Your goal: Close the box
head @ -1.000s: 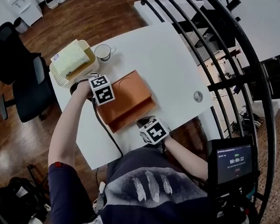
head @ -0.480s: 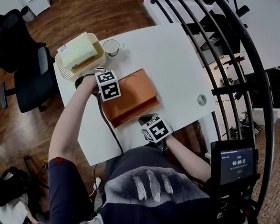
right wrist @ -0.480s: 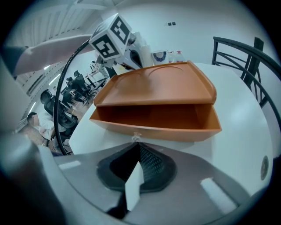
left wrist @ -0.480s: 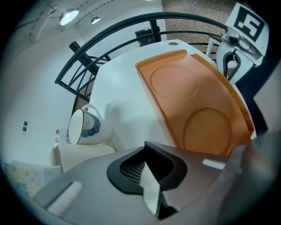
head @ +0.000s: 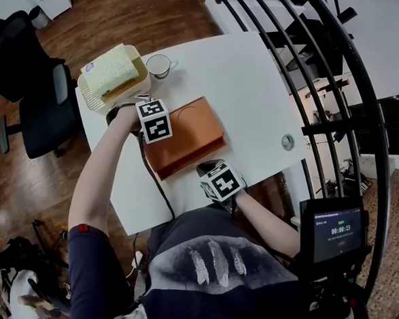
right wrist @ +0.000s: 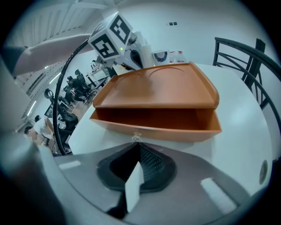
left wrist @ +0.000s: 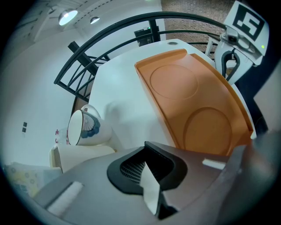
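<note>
The left gripper (left wrist: 147,178) has its jaws pressed together with nothing between them. It sits at the far left corner of the box (left wrist: 193,110), just beside the lid's edge, pointing across the white table (left wrist: 123,92). The right gripper (right wrist: 137,176) also has its jaws together and empty. It faces the near side of the box (right wrist: 158,125), its tip just short of a small clasp (right wrist: 137,136) on the front wall; I cannot tell whether they touch. The box is orange and lies flat near the person's edge of the table (head: 246,77), between the two grippers. Its lid (right wrist: 160,88) is not fully down: on the side facing the right gripper it stands above the base, leaving a wide gap that shows the bare inside. Past the left gripper (head: 154,121) a cup (head: 158,65) stands near a cream basket (head: 113,81) at the table's far left corner. A black railing (head: 328,76) curves round the right side of the table.
</note>
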